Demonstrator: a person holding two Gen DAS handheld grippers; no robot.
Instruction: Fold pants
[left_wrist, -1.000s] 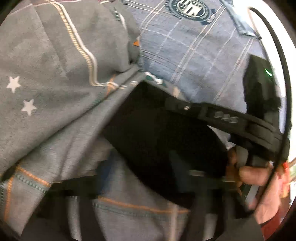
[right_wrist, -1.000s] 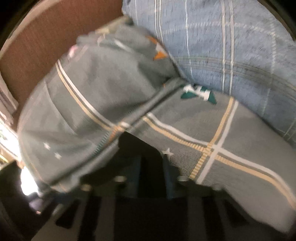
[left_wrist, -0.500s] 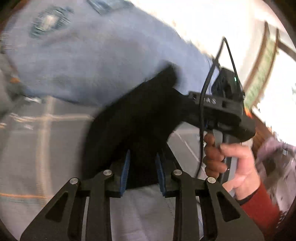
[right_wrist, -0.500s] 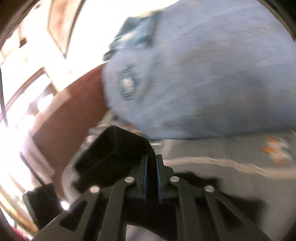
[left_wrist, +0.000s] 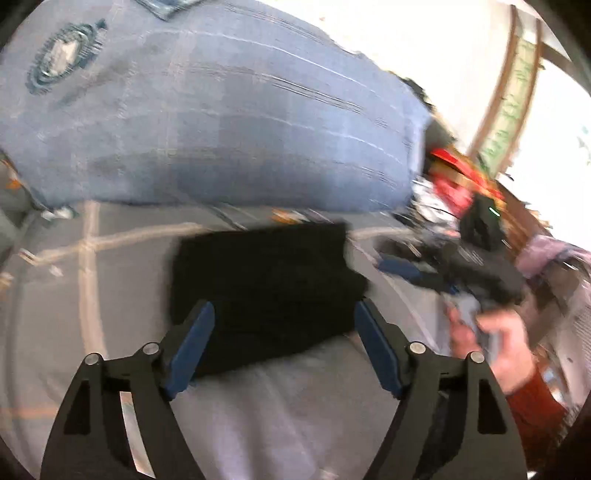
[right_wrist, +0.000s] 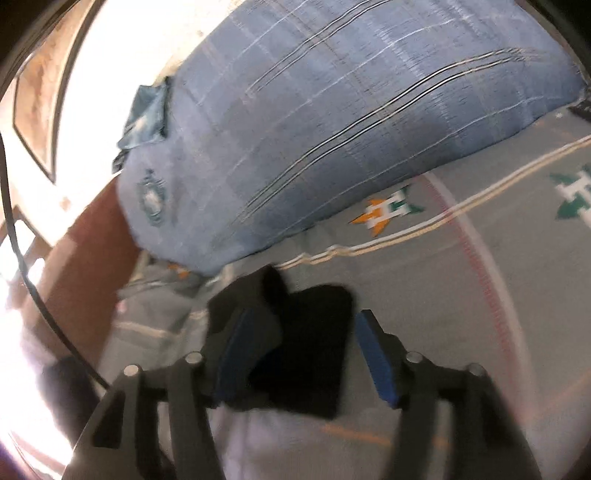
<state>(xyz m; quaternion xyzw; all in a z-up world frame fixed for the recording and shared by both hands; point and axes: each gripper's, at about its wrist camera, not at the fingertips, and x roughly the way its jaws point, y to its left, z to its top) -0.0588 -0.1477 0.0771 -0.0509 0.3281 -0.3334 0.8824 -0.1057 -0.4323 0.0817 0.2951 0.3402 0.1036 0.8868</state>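
Observation:
The black pants (left_wrist: 266, 288) lie folded in a flat rectangle on the grey patterned bedcover (left_wrist: 110, 295). My left gripper (left_wrist: 282, 343) is open, its blue pads standing either side of the near edge of the pants, empty. In the right wrist view the pants (right_wrist: 314, 339) lie just ahead of my right gripper (right_wrist: 299, 354), which is open with its fingers either side of them. My right gripper and the hand holding it also show in the left wrist view (left_wrist: 476, 273), at the right of the pants.
A large blue plaid pillow (left_wrist: 221, 122) lies on the bed right behind the pants; it also shows in the right wrist view (right_wrist: 332, 122). A brown wooden headboard (right_wrist: 85, 266) is at the left. Cluttered red items (left_wrist: 454, 177) stand at the right.
Both grippers were shut on the black pants half a second ago; both have opened and let go. The pants now lie flat on the bedcover. The right gripper has pulled away to the right.

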